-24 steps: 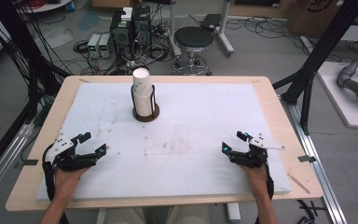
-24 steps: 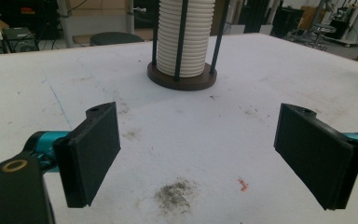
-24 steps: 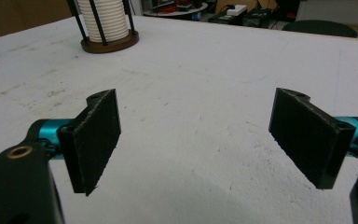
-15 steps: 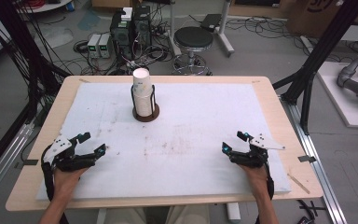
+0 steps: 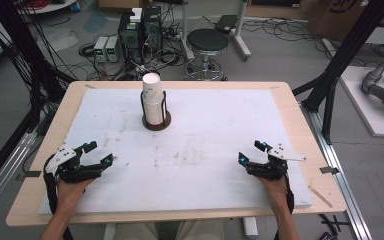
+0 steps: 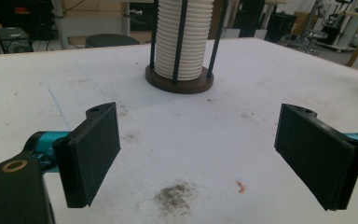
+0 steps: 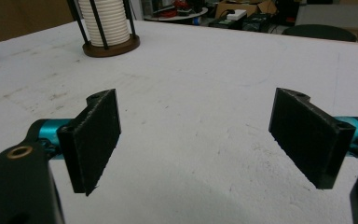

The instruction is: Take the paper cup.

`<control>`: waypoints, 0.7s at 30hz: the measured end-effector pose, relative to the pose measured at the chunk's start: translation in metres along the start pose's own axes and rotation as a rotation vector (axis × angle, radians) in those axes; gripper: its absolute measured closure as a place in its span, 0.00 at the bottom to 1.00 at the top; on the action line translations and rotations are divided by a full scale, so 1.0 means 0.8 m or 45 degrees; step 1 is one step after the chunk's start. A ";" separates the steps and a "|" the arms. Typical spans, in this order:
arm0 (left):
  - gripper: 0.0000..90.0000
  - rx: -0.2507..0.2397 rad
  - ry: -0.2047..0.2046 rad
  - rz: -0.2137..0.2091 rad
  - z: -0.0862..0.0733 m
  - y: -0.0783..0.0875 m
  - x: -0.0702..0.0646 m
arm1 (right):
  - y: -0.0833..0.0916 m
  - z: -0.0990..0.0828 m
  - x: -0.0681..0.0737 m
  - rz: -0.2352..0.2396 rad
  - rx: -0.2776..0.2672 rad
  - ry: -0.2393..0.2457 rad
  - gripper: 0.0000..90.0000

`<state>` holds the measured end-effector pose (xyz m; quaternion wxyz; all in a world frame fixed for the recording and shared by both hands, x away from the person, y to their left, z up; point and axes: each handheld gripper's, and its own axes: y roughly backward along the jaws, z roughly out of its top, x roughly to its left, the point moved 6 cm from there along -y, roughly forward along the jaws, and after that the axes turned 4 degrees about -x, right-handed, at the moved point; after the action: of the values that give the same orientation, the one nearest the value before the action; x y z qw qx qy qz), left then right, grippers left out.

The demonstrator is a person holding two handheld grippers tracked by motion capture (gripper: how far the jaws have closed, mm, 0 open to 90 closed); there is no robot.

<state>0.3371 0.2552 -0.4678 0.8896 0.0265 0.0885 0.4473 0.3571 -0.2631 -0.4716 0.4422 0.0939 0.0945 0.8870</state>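
Observation:
A tall stack of white paper cups (image 5: 152,97) stands upright in a holder of black rods on a round dark base (image 5: 156,123), at the far middle-left of the white mat (image 5: 220,125). My left gripper (image 5: 100,152) rests low over the mat's near left part, open, with nothing between its jaws. My right gripper (image 5: 249,151) is at the near right, also open and empty. In the left gripper view the cup stack (image 6: 182,42) stands ahead, beyond the open left gripper (image 6: 198,158). In the right gripper view the cup stack (image 7: 105,21) is far off to the upper left of the open right gripper (image 7: 196,140).
The mat covers most of a wooden table (image 5: 300,125) and bears faint dirt smudges (image 5: 180,155). Black frame posts (image 5: 330,95) stand at both sides of the table. A stool (image 5: 207,42) and computer boxes (image 5: 140,25) are on the floor behind it.

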 end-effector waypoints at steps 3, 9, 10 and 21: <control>0.15 -0.013 -0.007 0.003 0.006 0.002 0.002 | 0.000 0.000 0.000 0.001 0.005 -0.008 0.19; 0.15 -0.014 -0.021 -0.043 0.033 0.002 0.002 | -0.002 -0.001 -0.001 0.006 0.026 -0.009 0.19; 0.15 -0.014 -0.021 -0.043 0.033 0.002 0.002 | -0.002 -0.001 -0.001 0.006 0.026 -0.009 0.19; 0.15 0.025 -0.080 -0.171 0.098 -0.024 -0.002 | -0.004 -0.001 -0.003 0.011 0.036 -0.026 0.19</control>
<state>0.3654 0.2451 -0.3927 0.9196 0.0432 0.0666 0.3846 0.3604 -0.2631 -0.4730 0.4378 0.1096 0.1023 0.8865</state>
